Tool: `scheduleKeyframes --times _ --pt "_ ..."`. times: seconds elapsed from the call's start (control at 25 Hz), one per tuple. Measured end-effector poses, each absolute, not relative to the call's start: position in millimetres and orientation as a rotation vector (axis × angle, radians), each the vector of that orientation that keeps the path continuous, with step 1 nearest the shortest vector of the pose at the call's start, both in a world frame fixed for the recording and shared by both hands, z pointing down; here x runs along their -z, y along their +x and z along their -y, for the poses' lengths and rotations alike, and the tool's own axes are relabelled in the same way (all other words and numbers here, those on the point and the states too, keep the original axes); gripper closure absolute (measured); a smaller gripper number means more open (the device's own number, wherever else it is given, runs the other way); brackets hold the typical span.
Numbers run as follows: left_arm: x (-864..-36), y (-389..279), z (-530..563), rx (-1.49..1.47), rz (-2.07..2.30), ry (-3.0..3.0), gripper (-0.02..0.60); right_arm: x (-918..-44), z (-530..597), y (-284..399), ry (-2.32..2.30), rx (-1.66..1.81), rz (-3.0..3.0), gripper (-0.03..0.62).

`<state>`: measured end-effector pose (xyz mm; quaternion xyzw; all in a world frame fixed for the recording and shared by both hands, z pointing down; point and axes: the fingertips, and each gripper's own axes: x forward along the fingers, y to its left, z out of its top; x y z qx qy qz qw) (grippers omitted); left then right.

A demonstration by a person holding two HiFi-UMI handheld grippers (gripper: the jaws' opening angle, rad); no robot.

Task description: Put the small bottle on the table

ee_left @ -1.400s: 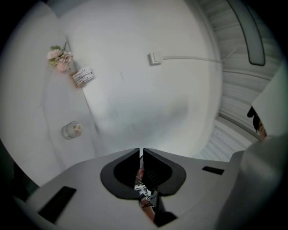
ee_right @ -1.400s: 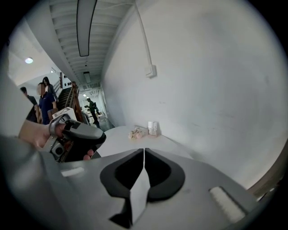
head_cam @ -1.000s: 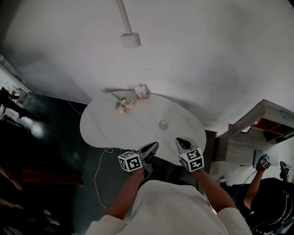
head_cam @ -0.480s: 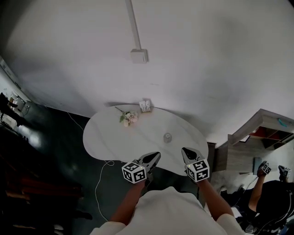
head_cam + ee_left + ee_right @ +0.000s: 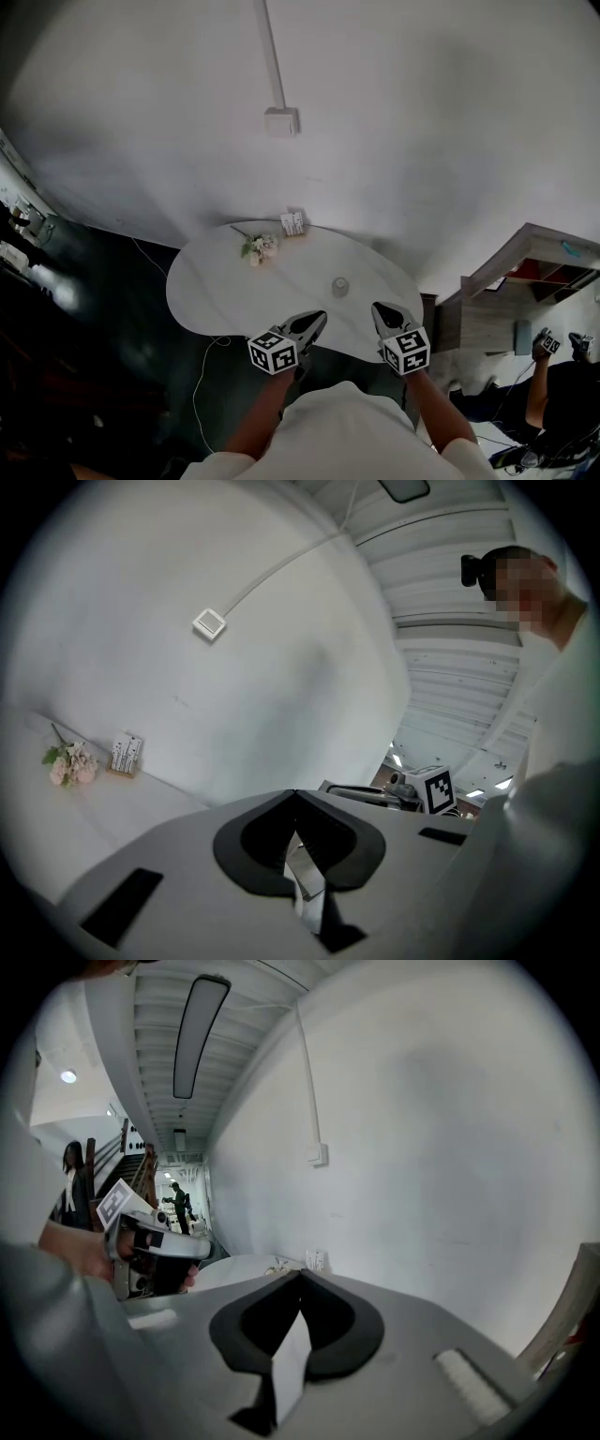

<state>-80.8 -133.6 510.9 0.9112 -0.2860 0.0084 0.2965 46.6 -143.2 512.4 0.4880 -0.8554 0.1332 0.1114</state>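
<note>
A small clear bottle (image 5: pixel 340 287) stands upright on the white oval table (image 5: pixel 225 291), right of its middle. Both grippers hover at the table's near edge, short of the bottle. My left gripper (image 5: pixel 315 321) is shut, with nothing between its jaws, and points toward the table. My right gripper (image 5: pixel 382 309) is also shut and empty, just right of the bottle's line. In the left gripper view the jaws (image 5: pixel 294 795) meet tip to tip. The right gripper view shows its jaws (image 5: pixel 300 1275) pressed together the same way. Neither gripper view shows the bottle.
A bunch of pale flowers (image 5: pixel 256 247) and a small card stand (image 5: pixel 293 222) sit at the table's far edge by the white wall. A wall box (image 5: pixel 280 121) hangs above. A wooden shelf unit (image 5: pixel 525 272) and another person (image 5: pixel 553 384) are at the right. A cable (image 5: pixel 200 375) lies on the dark floor.
Both grippers have lifted a little and stayed shut. The left one has rolled slightly. The head view has tilted, so the table sits lower in the picture.
</note>
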Motion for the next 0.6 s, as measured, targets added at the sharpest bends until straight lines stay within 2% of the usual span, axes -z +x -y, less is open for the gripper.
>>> scheduleKeyframes --times 0.6 --pt "-507.7 -86.1 143.1 -0.019 0.795 2.429 0.575 -514.0 151.5 46.2 1.408 -0.4 2.505 0.583"
